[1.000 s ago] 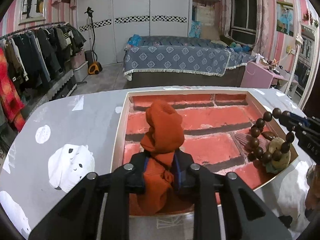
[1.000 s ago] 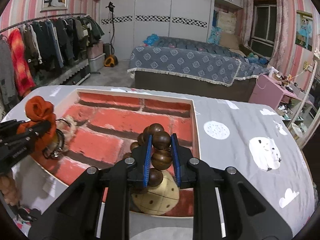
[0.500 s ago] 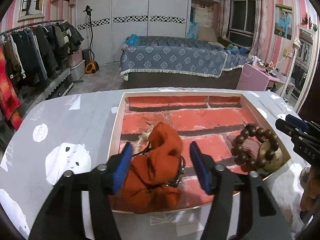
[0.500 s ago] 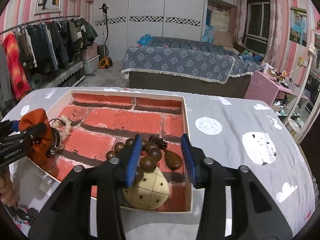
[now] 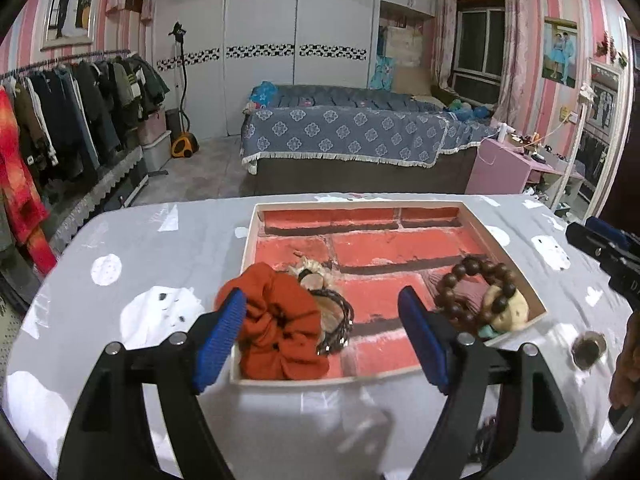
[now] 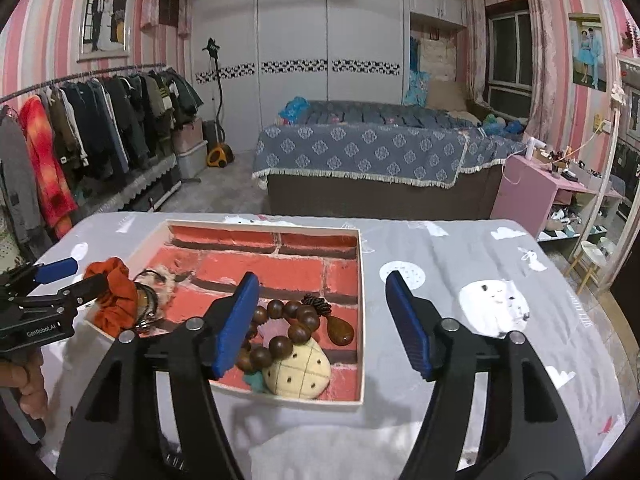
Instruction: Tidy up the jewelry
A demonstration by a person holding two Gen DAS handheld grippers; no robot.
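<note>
Both grippers, left and right, have just spread, dropping scrunchie and beads in the tray, maybe touching nothing.

A grey desk cloth printed with white animals and dots covers the desk. Behind it stands a bed under a blue patterned cover with a white fringe. Dark coats and a red-orange garment hang on a clothes rail to the left, near a yellow-based garment steamer. A pink cabinet stands right
</note>
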